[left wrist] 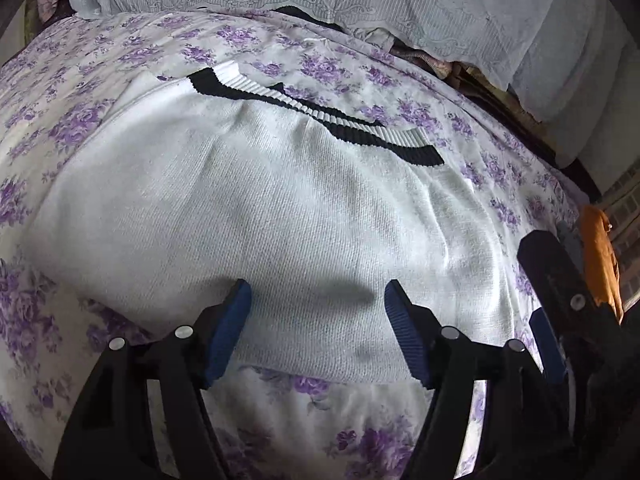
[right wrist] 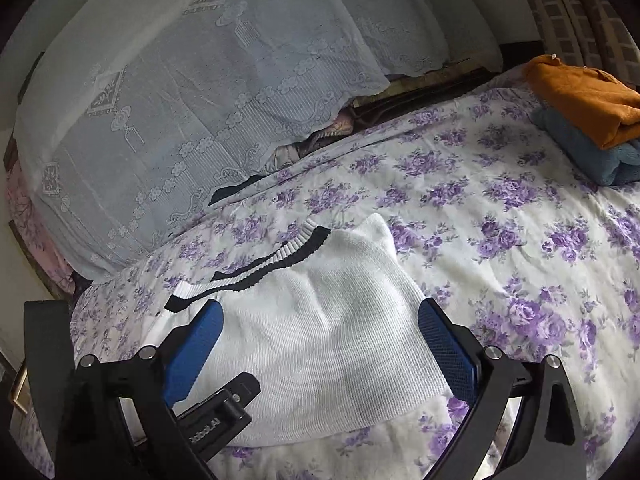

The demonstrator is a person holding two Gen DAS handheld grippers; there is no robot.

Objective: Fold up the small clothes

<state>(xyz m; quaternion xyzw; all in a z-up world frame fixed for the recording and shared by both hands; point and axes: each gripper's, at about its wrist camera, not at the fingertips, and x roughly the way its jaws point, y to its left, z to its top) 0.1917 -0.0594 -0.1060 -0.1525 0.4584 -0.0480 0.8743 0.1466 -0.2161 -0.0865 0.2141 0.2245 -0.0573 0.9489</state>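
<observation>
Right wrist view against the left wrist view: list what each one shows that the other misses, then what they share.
Only the right wrist view shows the blue folded garment under the orange folded garment, and the whole stack. Only the left wrist view shows the white knit garment's near hem fully. Both show that garment on the floral sheet, the lace cover, and the open left gripper and right gripper.

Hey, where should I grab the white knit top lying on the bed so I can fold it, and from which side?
Grip the white knit top at its plain near hem, coming in low from the side nearest you. That edge lies flat and free on the floral bedsheet, with both open tongs, left and right, already over it. The striped ribbed band is farthest away.
</observation>
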